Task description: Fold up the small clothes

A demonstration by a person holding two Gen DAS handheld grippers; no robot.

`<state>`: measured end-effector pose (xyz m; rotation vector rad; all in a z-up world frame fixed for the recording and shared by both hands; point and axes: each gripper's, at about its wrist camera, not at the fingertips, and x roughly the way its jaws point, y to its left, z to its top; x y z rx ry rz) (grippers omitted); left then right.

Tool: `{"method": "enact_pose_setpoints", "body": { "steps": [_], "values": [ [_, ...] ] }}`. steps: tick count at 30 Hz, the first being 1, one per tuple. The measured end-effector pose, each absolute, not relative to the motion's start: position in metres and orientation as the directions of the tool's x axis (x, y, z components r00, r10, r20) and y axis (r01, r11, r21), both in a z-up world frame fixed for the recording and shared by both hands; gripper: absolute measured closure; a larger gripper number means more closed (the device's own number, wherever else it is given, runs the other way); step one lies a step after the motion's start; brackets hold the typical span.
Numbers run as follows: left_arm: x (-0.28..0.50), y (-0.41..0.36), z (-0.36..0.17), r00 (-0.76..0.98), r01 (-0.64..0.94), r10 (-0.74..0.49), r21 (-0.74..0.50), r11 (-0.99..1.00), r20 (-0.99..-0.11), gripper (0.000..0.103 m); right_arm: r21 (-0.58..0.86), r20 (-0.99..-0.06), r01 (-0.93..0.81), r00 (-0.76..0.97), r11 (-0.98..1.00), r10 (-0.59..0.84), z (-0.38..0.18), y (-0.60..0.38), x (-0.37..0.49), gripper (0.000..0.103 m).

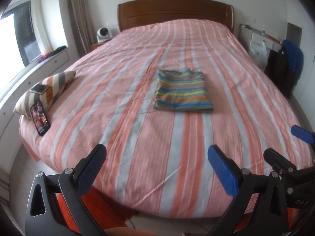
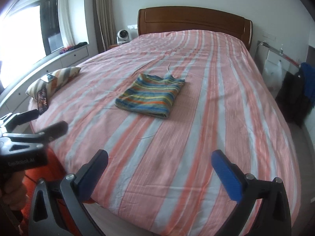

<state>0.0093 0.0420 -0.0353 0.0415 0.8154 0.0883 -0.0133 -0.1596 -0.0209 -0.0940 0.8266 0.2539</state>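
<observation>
A small striped garment (image 1: 182, 90), blue, green, yellow and orange, lies folded into a flat rectangle in the middle of the bed (image 1: 137, 137); it also shows in the right wrist view (image 2: 150, 95). My left gripper (image 1: 156, 163) is open and empty, held over the foot edge of the bed, well short of the garment. My right gripper (image 2: 159, 167) is open and empty, also at the foot edge. The right gripper shows at the right edge of the left wrist view (image 1: 285, 143), and the left gripper at the left edge of the right wrist view (image 2: 44, 122).
A striped pillow (image 1: 47, 88) lies at the bed's left edge with one phone (image 1: 39, 88) on top and another phone (image 1: 40, 119) leaning against it. A wooden headboard (image 1: 175, 11) stands at the far end. A chair with dark and blue clothes (image 1: 285, 63) stands to the right.
</observation>
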Motion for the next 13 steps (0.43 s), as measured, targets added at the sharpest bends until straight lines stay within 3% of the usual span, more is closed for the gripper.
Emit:
{"method": "enact_pose_setpoints", "body": {
  "steps": [13],
  "values": [
    [0.0081,0.0407,-0.0411,0.696,-0.074,0.112,0.084,0.994,-0.709,0.000,0.019,-0.737,-0.277,0.646,0.961,0.201,-0.0230,-0.1537,-0.0128,0.000]
  ]
}}
